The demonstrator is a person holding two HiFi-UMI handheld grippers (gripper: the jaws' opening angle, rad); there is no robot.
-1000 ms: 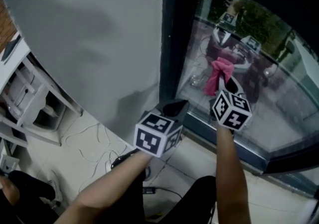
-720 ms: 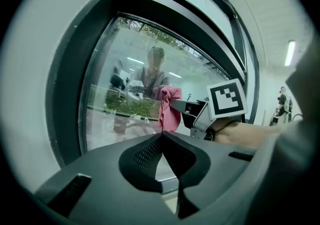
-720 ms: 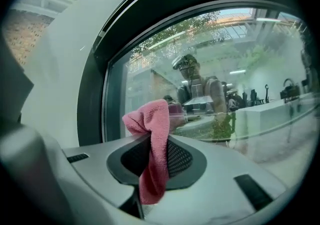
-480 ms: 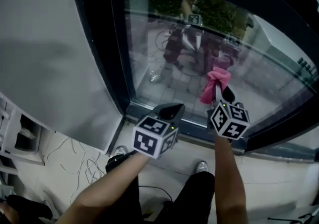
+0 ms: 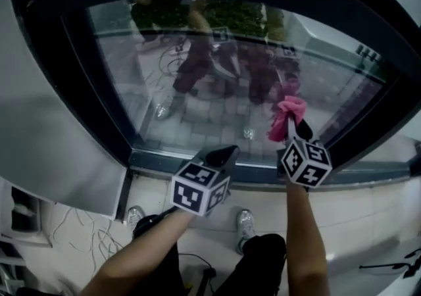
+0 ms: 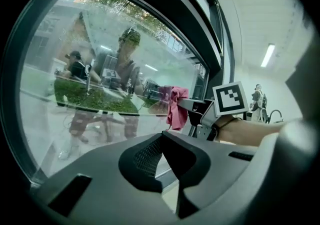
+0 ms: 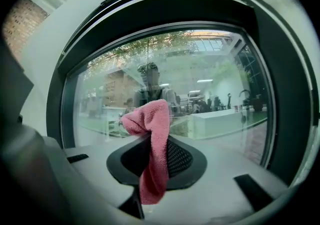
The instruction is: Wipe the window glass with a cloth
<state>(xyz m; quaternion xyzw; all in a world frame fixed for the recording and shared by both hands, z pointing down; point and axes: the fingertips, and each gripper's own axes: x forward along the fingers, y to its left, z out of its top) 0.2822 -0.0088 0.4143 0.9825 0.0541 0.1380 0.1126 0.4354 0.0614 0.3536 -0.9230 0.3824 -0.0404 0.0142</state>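
Observation:
The window glass [image 5: 217,84] fills the upper head view inside a dark frame and shows a person's reflection. A pink cloth [image 5: 287,116] hangs bunched from my right gripper [image 5: 297,129], which is shut on it and held up near the pane's lower right part. In the right gripper view the cloth [image 7: 152,134] droops over the jaws in front of the glass [image 7: 215,94]. My left gripper [image 5: 222,154] is shut on nothing, low near the bottom frame and left of the right one. Its own view shows its tips [image 6: 161,139], the cloth [image 6: 176,106] and the glass [image 6: 75,94].
A thick dark window frame [image 5: 79,91] surrounds the pane, with a sill [image 5: 164,163] along the bottom. A grey wall [image 5: 39,150] stands to the left. Below lie a pale floor, cables [image 5: 79,235] and the person's shoes [image 5: 245,222].
The head view has swung toward the window, so the pane now fills the middle instead of the grey wall. Both grippers stay side by side, the right still holding the cloth.

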